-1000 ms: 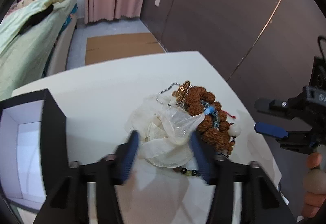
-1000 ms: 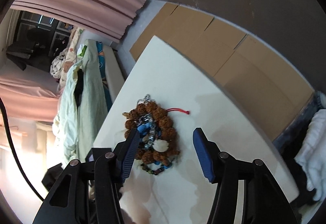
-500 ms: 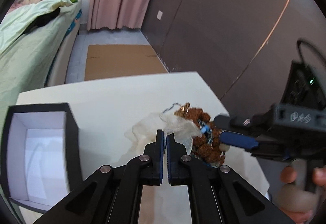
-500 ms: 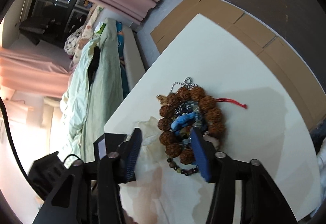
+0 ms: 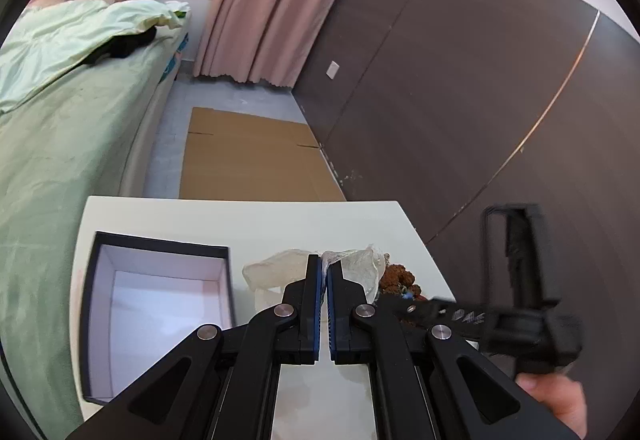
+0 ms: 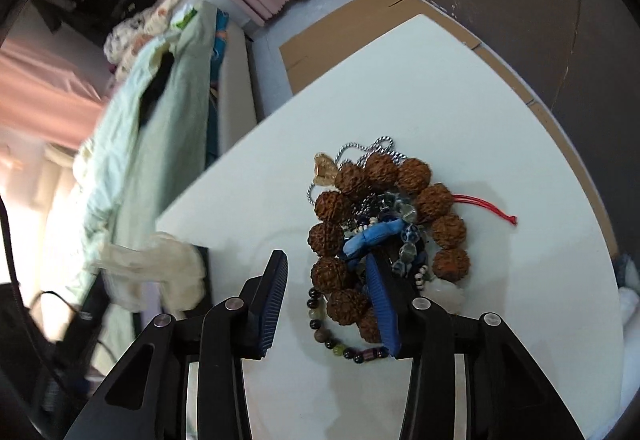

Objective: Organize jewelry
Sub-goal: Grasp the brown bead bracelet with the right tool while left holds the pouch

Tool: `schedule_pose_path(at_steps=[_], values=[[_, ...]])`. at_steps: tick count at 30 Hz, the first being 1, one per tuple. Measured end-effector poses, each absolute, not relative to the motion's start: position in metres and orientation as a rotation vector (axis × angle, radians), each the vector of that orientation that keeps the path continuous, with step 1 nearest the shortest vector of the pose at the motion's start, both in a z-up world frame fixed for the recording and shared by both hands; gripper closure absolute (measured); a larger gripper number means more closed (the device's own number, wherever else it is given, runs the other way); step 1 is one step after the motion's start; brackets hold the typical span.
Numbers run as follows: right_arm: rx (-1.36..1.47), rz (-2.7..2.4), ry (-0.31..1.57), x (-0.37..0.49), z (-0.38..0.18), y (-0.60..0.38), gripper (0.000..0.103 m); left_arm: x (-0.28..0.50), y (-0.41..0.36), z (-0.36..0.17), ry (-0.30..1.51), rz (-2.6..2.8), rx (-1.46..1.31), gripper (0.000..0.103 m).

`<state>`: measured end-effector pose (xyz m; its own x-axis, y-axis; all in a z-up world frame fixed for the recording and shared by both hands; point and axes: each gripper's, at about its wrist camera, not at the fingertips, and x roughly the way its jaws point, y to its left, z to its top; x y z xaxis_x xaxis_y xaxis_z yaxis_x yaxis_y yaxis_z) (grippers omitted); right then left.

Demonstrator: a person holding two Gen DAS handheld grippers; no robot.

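White table [image 5: 248, 224] stands in a bedroom, with a green bed [image 5: 68, 144] on one side and a dark wall behind. Since one second ago the left claw [image 5: 323, 272] has closed: its blue pads, which were wide apart around the sheer pouch [image 5: 280, 270], are now pressed together on a fold of that cloth, and the pouch is lifted off the jewelry pile [image 6: 380, 236] and carried toward the open black box [image 5: 160, 304]. In the right wrist view the pouch shows as a pale blurred bundle at the left, well apart from the pile.

So the pile is now uncovered: big brown seed beads, a blue piece, a silver chain, a small dark bead bracelet and a red cord, all tangled, lying on the table. The right claw [image 6: 332, 296] has come lower over it; its two pads are apart, one touching or just above the blue piece, the other beside the pile over bare table. I judge that the next step is to close on one piece and separate it; the tangle may drag other pieces with it.
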<state>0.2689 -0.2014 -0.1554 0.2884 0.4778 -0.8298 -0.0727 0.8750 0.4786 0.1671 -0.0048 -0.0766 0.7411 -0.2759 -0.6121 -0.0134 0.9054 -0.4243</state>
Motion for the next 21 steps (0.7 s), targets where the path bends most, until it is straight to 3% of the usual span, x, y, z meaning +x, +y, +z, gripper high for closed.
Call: schedule_pose_path(at_steps=[2,21], values=[[0.326,0.346,1.23,0.269,-0.156,-0.197,0.077,0.164,0.001,-0.074,0.721,-0.142,-0.437,0.101],[0.607,0.407,1.048,0.223,-0.122,-0.279,0.082,0.11,0.022,-0.05,0.648,-0.101,-0.435,0.101]])
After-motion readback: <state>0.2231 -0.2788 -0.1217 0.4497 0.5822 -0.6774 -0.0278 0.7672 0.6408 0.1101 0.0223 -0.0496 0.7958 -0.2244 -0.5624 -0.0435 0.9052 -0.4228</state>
